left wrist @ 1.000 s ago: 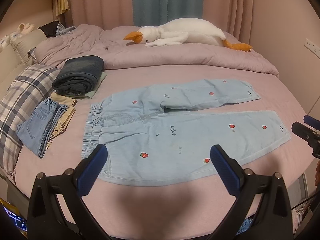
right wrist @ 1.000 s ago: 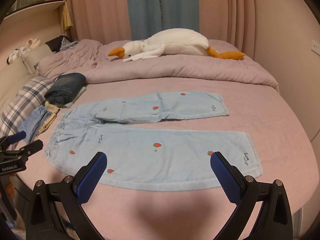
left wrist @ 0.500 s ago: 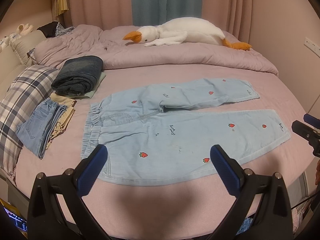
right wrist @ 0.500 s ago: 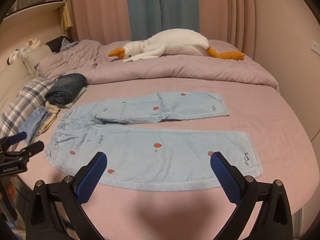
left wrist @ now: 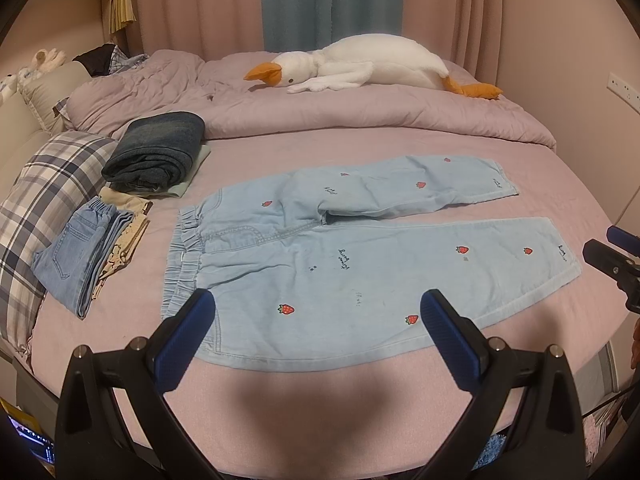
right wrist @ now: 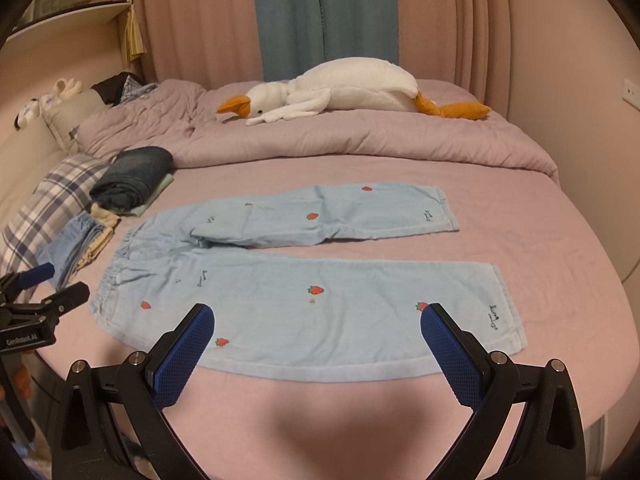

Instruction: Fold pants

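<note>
Light blue pants [left wrist: 320, 256] with small red strawberries lie flat and unfolded on the pink bed sheet [left wrist: 320, 392], waistband to the left, both legs spread toward the right. In the right wrist view the same pants [right wrist: 304, 304] fill the middle of the bed. My left gripper [left wrist: 316, 312] hovers open above the near edge of the pants by the waistband end, holding nothing. My right gripper [right wrist: 316, 324] is open too, above the near leg toward its hem. Each gripper shows at the edge of the other's view: the right one [left wrist: 612, 258], the left one [right wrist: 44, 286].
Folded dark jeans [left wrist: 156, 152] and a stack of folded light clothes [left wrist: 88, 248] sit left of the pants beside a plaid pillow [left wrist: 44, 200]. A white goose plush [left wrist: 360, 64] rests on the rumpled quilt [left wrist: 360, 116] at the back. The bed edge runs just below the grippers.
Both grippers have barely shifted; the left view has crept very slightly. The pants lie as before.
</note>
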Tool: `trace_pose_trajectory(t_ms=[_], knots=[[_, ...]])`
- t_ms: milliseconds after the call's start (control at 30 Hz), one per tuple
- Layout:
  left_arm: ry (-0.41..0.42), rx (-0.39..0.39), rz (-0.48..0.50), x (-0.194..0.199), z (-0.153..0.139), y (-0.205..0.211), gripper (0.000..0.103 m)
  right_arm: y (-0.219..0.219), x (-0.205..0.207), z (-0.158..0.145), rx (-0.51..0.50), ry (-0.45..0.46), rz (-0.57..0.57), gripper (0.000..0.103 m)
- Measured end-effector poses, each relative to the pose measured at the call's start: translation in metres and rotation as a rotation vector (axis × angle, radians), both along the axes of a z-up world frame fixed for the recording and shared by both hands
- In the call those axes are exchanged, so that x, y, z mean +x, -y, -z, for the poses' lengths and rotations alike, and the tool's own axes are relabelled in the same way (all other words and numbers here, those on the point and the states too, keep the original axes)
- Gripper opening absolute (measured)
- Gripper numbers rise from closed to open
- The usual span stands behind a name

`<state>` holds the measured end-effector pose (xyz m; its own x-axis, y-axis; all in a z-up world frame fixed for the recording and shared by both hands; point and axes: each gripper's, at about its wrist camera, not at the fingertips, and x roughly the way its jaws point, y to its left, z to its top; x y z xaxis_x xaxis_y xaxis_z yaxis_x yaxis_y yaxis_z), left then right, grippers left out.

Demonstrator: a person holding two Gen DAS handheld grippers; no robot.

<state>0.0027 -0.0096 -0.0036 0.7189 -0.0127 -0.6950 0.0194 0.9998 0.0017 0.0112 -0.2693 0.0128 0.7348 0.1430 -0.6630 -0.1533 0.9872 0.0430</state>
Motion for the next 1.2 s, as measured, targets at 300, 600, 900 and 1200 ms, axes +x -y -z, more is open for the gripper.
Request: trace_pose_trajectory(t_ms=[300,600,900,1200], knots=[[0.005,0.003,0.000,0.000,0.000,0.000,0.103,0.001,0.000,-0.001,0.002,-0.002,0.000,0.102],[-0.007,-0.016,-0.005,0.003,0.007,0.002,0.103,-0.002,-0.001,0.006,-0.004,-0.002,-0.003,0.102],[-0.113,-0.380,-0.167,0.024,0.068,-0.064,0.102,-0.063,0.002,0.071,-0.100,-0.063,-0.235,0.102],[-0.317,-0.477,-0.516,-0.006,0.130,-0.172,0.101,-0.134,-0.024,0.129,-0.403,-0.032,-0.617,0.101]])
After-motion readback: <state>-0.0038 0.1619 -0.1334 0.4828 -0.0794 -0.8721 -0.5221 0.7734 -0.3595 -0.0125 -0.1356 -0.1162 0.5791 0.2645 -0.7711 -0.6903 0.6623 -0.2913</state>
